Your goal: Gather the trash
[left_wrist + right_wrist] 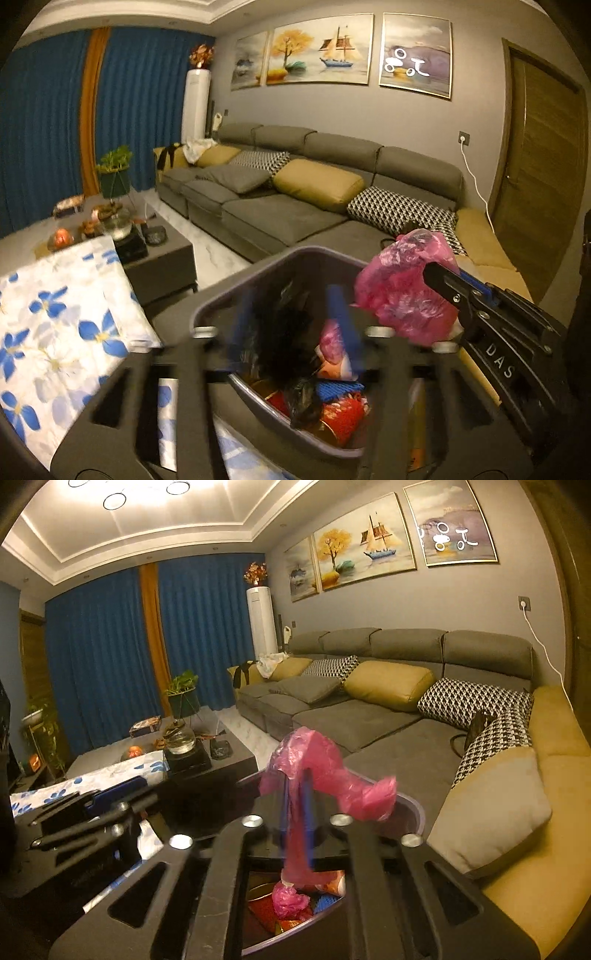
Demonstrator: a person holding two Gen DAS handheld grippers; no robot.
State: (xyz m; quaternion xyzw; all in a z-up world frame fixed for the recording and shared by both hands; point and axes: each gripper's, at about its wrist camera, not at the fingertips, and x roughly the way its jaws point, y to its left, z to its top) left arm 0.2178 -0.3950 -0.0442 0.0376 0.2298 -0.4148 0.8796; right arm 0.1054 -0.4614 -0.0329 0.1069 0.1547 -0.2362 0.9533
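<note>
Pinching a crumpled pink plastic bag (325,775) in my right gripper (295,812) above the grey bin (258,266), left gripper (295,325) spread beside it, 2 blue fingers (341,325) blurred.

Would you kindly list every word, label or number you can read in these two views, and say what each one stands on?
"DAS": white letters on the black body of the right gripper, seen in the left wrist view.
Box on the coffee table: printed, but too small and blurred to read.
White marks on the right-hand painting: ceiling-light glare, not text.
Nothing else is legible.
</note>
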